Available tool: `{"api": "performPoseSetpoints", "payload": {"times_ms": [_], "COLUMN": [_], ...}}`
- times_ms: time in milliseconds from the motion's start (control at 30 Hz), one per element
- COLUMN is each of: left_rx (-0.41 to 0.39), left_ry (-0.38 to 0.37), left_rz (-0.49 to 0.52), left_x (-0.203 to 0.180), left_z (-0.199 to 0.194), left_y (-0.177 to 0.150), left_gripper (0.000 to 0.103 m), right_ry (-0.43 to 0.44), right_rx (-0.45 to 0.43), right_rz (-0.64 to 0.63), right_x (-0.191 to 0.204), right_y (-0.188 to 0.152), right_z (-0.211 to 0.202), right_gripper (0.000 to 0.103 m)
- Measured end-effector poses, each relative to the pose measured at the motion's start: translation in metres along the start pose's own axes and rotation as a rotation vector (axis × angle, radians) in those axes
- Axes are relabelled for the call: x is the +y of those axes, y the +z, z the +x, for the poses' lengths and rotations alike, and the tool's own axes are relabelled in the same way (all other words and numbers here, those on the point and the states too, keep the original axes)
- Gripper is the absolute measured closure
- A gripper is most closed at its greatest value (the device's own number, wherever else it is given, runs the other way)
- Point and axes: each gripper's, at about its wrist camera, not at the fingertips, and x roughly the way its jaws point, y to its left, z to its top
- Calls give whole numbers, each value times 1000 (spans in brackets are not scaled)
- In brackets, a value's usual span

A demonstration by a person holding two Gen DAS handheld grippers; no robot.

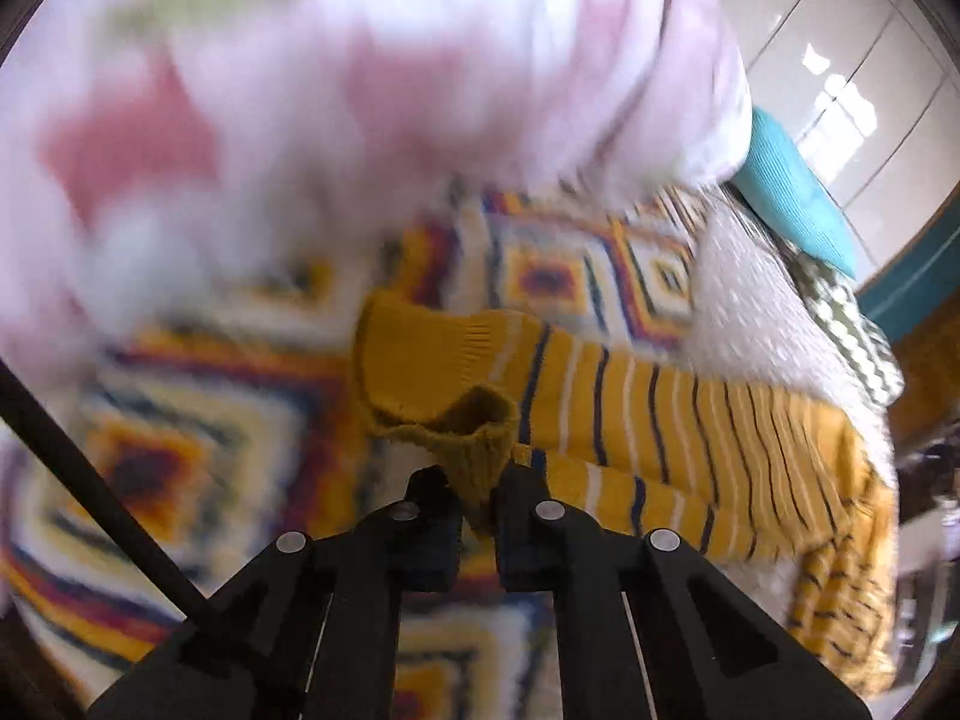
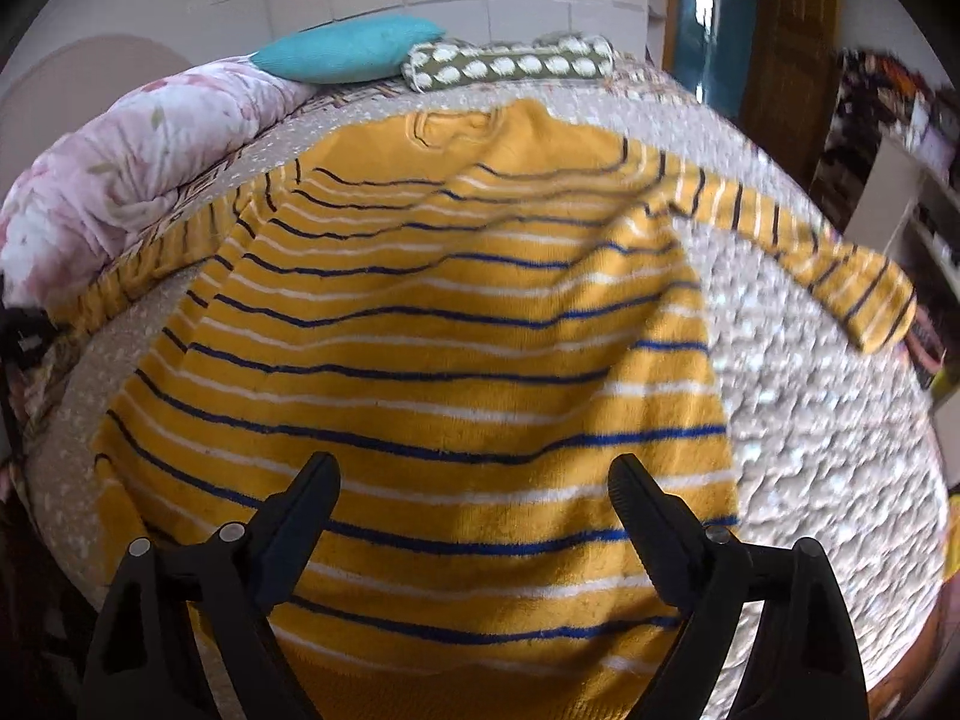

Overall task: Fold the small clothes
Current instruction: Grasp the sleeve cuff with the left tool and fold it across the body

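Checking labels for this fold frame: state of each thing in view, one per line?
left hand-held gripper: shut on sleeve cuff
right hand-held gripper: open, over the hem, holding nothing
striped sweater: spread flat on bed, unfolded
sleeve cuff: pinched, lifted
other sleeve: stretched out sideways
pink quilt: bunched up

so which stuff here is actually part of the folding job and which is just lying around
In the job:
yellow striped sweater
left gripper, shut on its sleeve cuff
right gripper, open above the hem

Lying about:
teal pillow
green spotted cushion
pink floral quilt
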Motion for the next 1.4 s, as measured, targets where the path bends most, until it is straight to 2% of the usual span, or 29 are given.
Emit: {"api": "performPoseSetpoints", "payload": {"times_ms": [133, 233, 333, 433, 567, 633, 667, 733, 800, 833, 867, 933, 1000, 1067, 1100, 1133, 1167, 1233, 1267, 1333, 1400], "left_rx": [-52, -100, -117, -116, -54, -31, 0, 74, 177, 224, 297, 362, 369, 331, 298, 253, 182, 86, 63, 98, 185], "left_ry": [1, -25, -138, -250, -420, -464, -490, -537, -587, -604, -628, -677, -693, -707, -686, -645, -567, -427, -350, -332, -373], "left_rz": [36, 130, 219, 322, 455, 519, 552, 574, 597, 593, 576, 551, 566, 595, 620, 652, 693, 737, 741, 706, 642], "left_x": [-12, -53, -113, -190, -316, -365, -396, -430, -460, -466, -469, -464, -456, -429, -415, -400, -381, -345, -319, -285, -252], "left_z": [-27, -55, -83, -105, -114, -110, -102, -85, -59, -49, -38, -31, -35, -56, -67, -75, -85, -94, -93, -86, -73], "left_y": [18, 20, 13, -2, -43, -66, -84, -110, -141, -153, -165, -178, -182, -184, -184, -183, -184, -189, -193, -200, -212], "left_gripper": [96, 96, 96, 96, 96, 96, 96, 95, 86, 76, 73, 67, 59, 40, 36, 28, 23, 23, 23, 24, 42], "right_ry": [23, 44, 62, 70, 80, 85, 82, 82, 78, 79, 79, 83, 91, 105, 113, 127, 138, 173, 183, 199, 173], "right_rx": [-19, -9, -4, -24, -57, -59, -61, -58, -56, -56, -57, -66, -75, -84, -88, -96, -104, -127, -136, -154, -162], "right_rz": [-8, 24, 59, 84, 133, 161, 178, 206, 225, 234, 243, 261, 270, 262, 257, 249, 243, 233, 226, 201, 168], "right_x": [3, -3, -13, -27, -52, -66, -72, -87, -99, -105, -110, -119, -125, -127, -125, -122, -118, -107, -104, -88, -75], "right_y": [1, -2, -8, -15, -25, -29, -31, -36, -38, -39, -40, -40, -36, -28, -22, -14, -7, 15, 21, 50, 83], "right_z": [-1, 3, 4, 0, -8, -9, -9, -8, -8, -8, -9, -12, -15, -17, -18, -18, -17, -11, -8, 7, 29], "right_gripper": [12, 13, 14, 14, 14, 14, 14, 14, 14, 14, 14, 14, 14, 14, 14, 14, 14, 14, 14, 14, 14]}}
